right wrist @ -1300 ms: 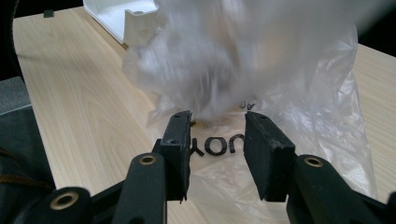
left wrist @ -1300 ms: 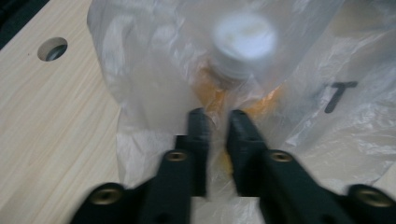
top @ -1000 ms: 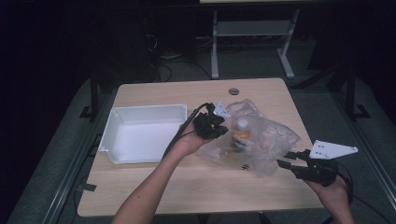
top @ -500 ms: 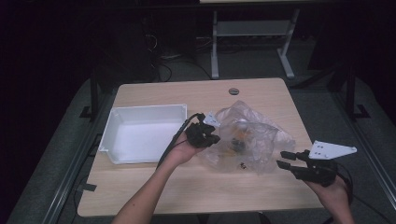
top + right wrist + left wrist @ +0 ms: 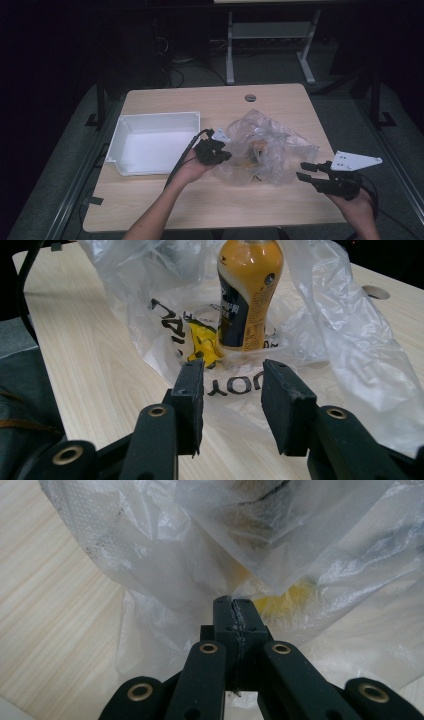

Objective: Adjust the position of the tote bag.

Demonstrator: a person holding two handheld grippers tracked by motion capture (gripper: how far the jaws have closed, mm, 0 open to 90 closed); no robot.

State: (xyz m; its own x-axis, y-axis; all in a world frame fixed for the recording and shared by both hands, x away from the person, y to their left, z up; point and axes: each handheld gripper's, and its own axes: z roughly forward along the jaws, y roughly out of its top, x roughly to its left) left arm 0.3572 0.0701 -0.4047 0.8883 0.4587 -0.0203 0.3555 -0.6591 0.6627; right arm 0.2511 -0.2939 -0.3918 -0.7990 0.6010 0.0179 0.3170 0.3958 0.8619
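left gripper (image 5: 234,602) jaws pinched on plastic bag (image 5: 265,150) at its left edge, mid-tabletop; right gripper (image 5: 232,390) jaws spread, empty, near bag's right side. Bottle (image 5: 248,295) upright inside, straight ahead of right jaws (closer hand), white bin (image 5: 150,142) just left

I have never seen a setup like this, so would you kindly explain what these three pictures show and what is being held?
A person at a wooden table holds a two-fingered gripper tool in each hand. One picture looks down from above; the other two come from cameras riding on each gripper. On the table lie a white tray and a clear plastic bag with an orange-brown bottle inside. The left gripper is closed, pinching the bag's film. The right gripper is open, holding nothing, pointing at the bag.
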